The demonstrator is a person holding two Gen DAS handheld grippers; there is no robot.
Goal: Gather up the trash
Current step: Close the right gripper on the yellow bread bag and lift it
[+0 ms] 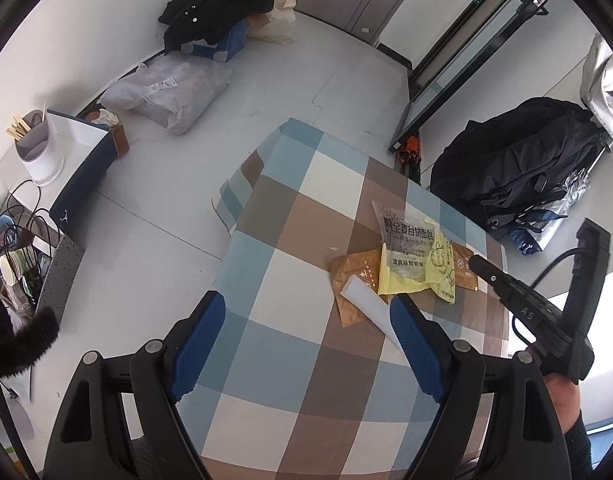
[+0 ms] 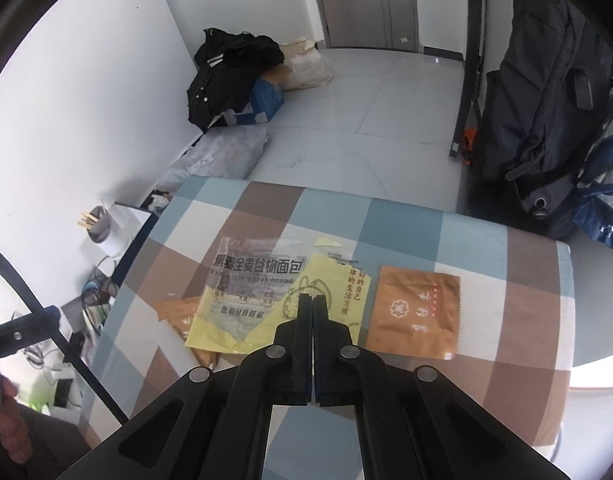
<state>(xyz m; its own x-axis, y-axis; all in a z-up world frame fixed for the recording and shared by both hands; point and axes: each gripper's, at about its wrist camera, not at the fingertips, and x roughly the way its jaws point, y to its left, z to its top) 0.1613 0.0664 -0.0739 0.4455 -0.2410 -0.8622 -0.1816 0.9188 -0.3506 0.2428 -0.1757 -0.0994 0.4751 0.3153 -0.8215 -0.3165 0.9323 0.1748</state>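
Observation:
Trash lies on a checked tablecloth (image 1: 290, 240): a clear and yellow bread wrapper (image 1: 414, 256) over brown packets (image 1: 354, 276) and a white strip (image 1: 370, 308). In the right wrist view the bread wrapper (image 2: 266, 296) lies between an orange-brown packet (image 2: 414, 312) on the right and another brown packet (image 2: 178, 316) partly under it. My left gripper (image 1: 306, 312) is open and empty above the cloth, its right finger (image 1: 414, 344) beside the white strip. My right gripper (image 2: 312, 300) is shut, its tips over the wrapper's yellow part; whether it pinches the wrapper is unclear.
A dark backpack (image 1: 522, 168) stands beyond the table's right side. On the floor lie a grey plastic sack (image 1: 170, 92), black clothes on a blue box (image 1: 214, 12) and a beige bag (image 1: 278, 20). A white holder with chopsticks (image 1: 36, 144) stands on a low stand at left.

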